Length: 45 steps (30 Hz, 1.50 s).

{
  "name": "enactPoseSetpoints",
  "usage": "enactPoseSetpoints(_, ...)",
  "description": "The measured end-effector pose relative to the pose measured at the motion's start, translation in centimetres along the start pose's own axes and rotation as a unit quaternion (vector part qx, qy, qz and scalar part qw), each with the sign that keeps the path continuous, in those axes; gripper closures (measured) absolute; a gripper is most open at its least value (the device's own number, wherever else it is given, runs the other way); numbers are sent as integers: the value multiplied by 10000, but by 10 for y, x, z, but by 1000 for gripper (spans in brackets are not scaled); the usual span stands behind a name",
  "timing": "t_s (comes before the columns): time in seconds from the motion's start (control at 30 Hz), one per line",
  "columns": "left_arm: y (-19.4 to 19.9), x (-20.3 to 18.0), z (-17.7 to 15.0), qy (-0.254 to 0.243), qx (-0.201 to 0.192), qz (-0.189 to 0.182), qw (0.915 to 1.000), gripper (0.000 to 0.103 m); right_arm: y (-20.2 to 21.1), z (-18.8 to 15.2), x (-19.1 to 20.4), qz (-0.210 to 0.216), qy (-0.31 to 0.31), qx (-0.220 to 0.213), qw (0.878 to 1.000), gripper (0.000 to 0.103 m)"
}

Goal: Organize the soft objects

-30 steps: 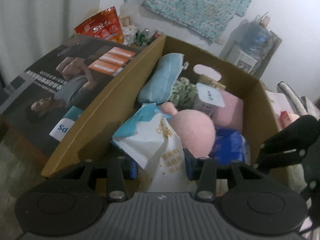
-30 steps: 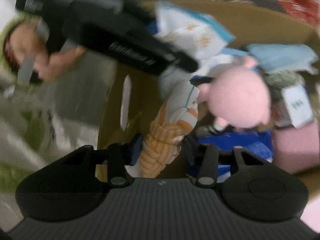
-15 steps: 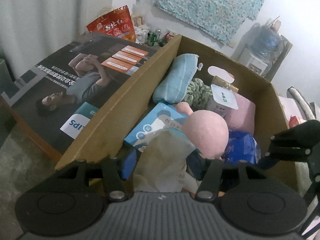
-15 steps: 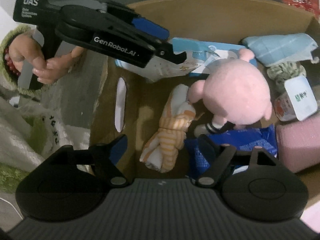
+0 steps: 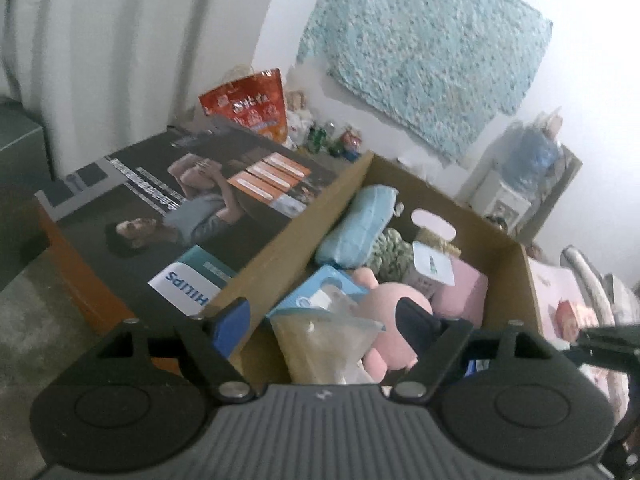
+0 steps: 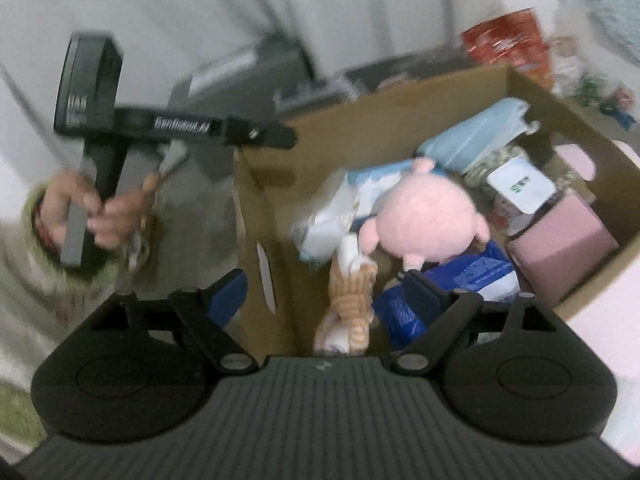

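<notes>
The left tongs (image 5: 324,320) stand wide open above the near end of the brown cardboard box (image 5: 280,256) and hold nothing. The right tongs (image 6: 326,292) are likewise spread wide and empty, above the box's near edge. Inside the box (image 6: 360,120), a round pink plush pig (image 6: 430,224) lies near the middle. A white-and-blue plastic packet (image 6: 332,216) rests just beside it. An orange-striped rolled cloth (image 6: 352,300) lies at the near wall. A light blue padded cushion (image 5: 356,224) lies along the far side wall, beside a pink rectangular block (image 6: 560,240).
</notes>
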<state>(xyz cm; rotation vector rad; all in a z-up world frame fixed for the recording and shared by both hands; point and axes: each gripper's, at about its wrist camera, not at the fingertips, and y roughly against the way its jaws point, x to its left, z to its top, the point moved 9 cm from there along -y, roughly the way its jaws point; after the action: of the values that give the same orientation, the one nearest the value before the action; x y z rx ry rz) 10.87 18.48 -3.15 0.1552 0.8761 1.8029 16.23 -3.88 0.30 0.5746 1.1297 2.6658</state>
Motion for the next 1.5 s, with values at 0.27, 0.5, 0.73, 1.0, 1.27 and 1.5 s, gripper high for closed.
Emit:
enactPoseSetpoints(0.27,28,17,-1,155,-275,63,9995,19,-28,19,-9,59,-1084,-866,9903,29)
enactPoseSetpoints(0.5,42,44,-6,330,-364,187,9986,19,-110,57,-33,-231,-1739,-363,9838,53)
enactPoseSetpoints(0.73,41,62,-9,433,-294,246,9983,19,-167,66,-28,285,-1752,58,9841,68)
enactPoseSetpoints(1.0,39,63,-10,415,-231,199,9987,19,-176,65,-32,533,-1845,95,9813,67)
enactPoseSetpoints(1.27,38,48,-14,278,-161,55,9995,16,-141,62,-50,537,-2515,-537,9649,38)
enactPoseSetpoints(1.5,43,23,-15,-204,-196,-225,9993,3,-46,23,-49,-250,-2801,-1606,9461,10)
